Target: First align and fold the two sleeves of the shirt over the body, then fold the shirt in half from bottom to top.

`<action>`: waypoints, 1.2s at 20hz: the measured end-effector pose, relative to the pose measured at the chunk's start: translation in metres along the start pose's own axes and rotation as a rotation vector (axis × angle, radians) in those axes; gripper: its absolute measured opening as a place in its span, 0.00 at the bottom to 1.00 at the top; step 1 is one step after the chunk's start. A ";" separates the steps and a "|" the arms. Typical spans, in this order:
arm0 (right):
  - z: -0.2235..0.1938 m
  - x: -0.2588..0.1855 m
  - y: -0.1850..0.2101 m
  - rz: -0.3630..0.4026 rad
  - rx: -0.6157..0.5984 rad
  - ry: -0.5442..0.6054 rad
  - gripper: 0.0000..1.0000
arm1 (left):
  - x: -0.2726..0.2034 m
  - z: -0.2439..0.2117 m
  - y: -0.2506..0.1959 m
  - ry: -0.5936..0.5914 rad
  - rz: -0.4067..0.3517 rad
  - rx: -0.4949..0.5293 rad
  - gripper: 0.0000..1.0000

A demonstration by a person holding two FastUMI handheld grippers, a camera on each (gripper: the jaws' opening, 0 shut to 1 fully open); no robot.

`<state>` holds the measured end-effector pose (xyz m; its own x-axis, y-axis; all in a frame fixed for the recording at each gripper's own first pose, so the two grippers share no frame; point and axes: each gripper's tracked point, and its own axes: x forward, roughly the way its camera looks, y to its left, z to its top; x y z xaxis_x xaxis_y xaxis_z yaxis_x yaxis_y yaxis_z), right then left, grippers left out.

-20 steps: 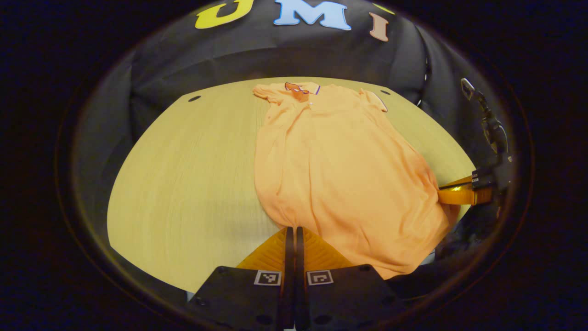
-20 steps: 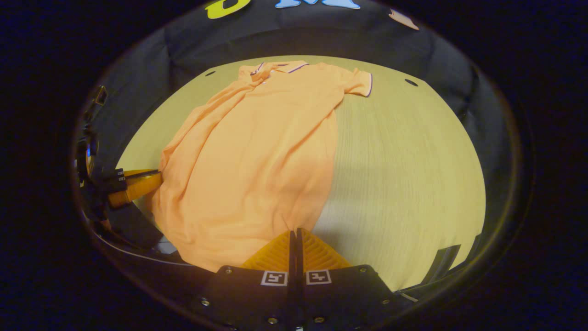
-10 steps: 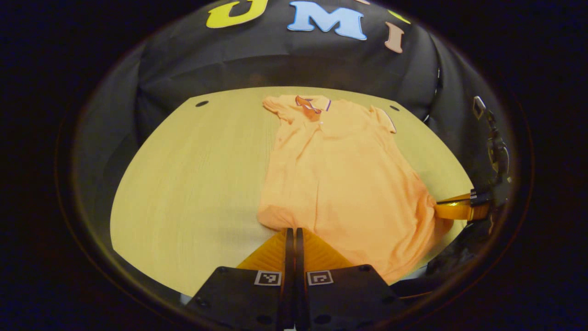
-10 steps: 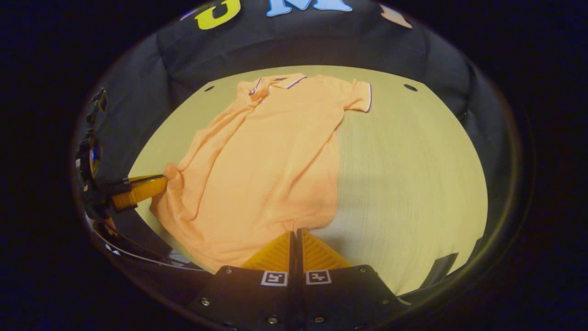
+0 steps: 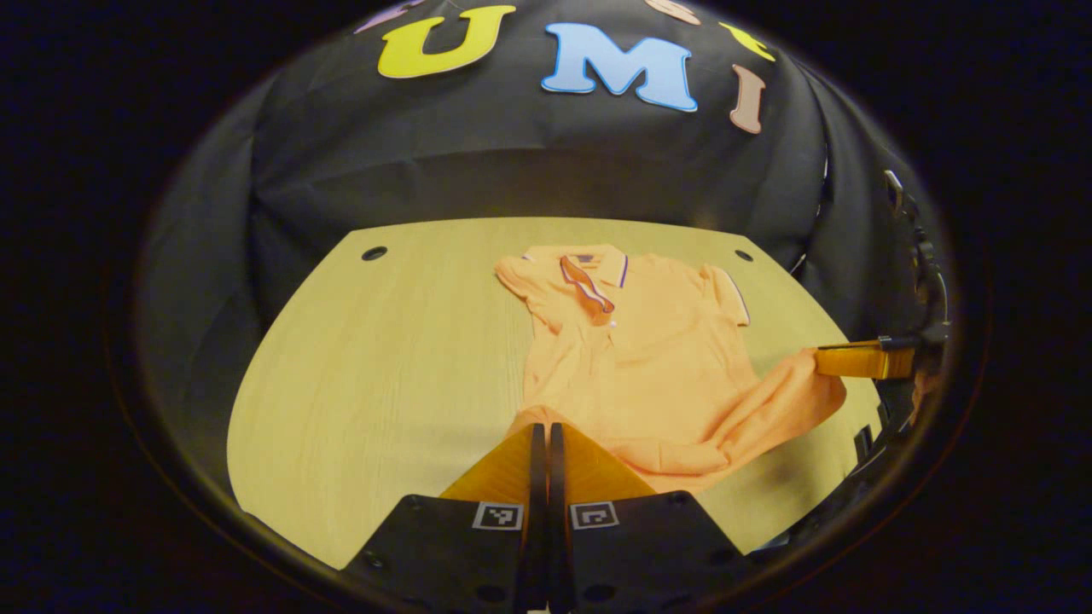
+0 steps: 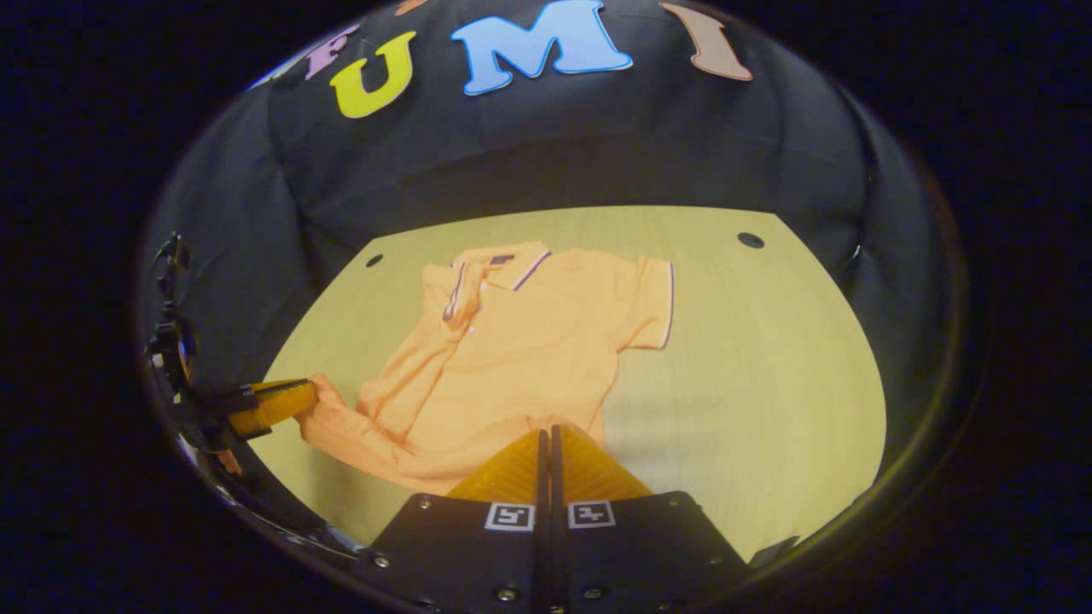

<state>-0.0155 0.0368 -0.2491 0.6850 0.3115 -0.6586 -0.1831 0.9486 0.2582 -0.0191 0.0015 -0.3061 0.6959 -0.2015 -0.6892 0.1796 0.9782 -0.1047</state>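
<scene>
An orange polo shirt (image 5: 648,358) (image 6: 520,341) lies on the wooden table (image 5: 384,358), collar (image 5: 589,271) at the far end. My left gripper (image 5: 542,428) is shut on one bottom hem corner, held above the table. My right gripper (image 6: 546,431) is shut on the other hem corner. Between them the hem sags in a loose band (image 5: 751,418). Each gripper appears from the side in the other's view, the right gripper (image 5: 821,358) and the left gripper (image 6: 309,394), with cloth at the tips. One short sleeve (image 6: 650,300) sticks out sideways from the body.
The table (image 6: 751,358) has small dark holes near its far corners (image 5: 374,253) (image 6: 751,240). Black cloth walls close off the back and sides. Bare wood lies on both sides of the shirt.
Both grippers have risen and gone toward the collar with the hem. The lower part of the shirt has left the near table edge and bunches up over the body.
</scene>
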 end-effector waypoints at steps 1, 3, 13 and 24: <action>0.016 0.005 -0.002 0.000 -0.005 -0.021 0.00 | 0.008 0.014 0.000 -0.017 0.000 -0.005 0.06; 0.046 0.015 -0.005 0.004 -0.013 -0.060 0.00 | 0.024 0.046 0.005 -0.052 -0.001 -0.015 0.07; 0.196 0.093 -0.026 0.033 0.000 -0.227 0.00 | 0.121 0.208 0.042 -0.247 0.008 -0.036 0.06; 0.273 0.206 -0.054 0.035 -0.024 -0.353 0.00 | 0.238 0.280 0.061 -0.377 -0.022 0.048 0.06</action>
<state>0.3280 0.0342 -0.2062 0.8789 0.3087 -0.3636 -0.2239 0.9401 0.2570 0.3521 -0.0009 -0.2754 0.8970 -0.2356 -0.3739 0.2234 0.9717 -0.0762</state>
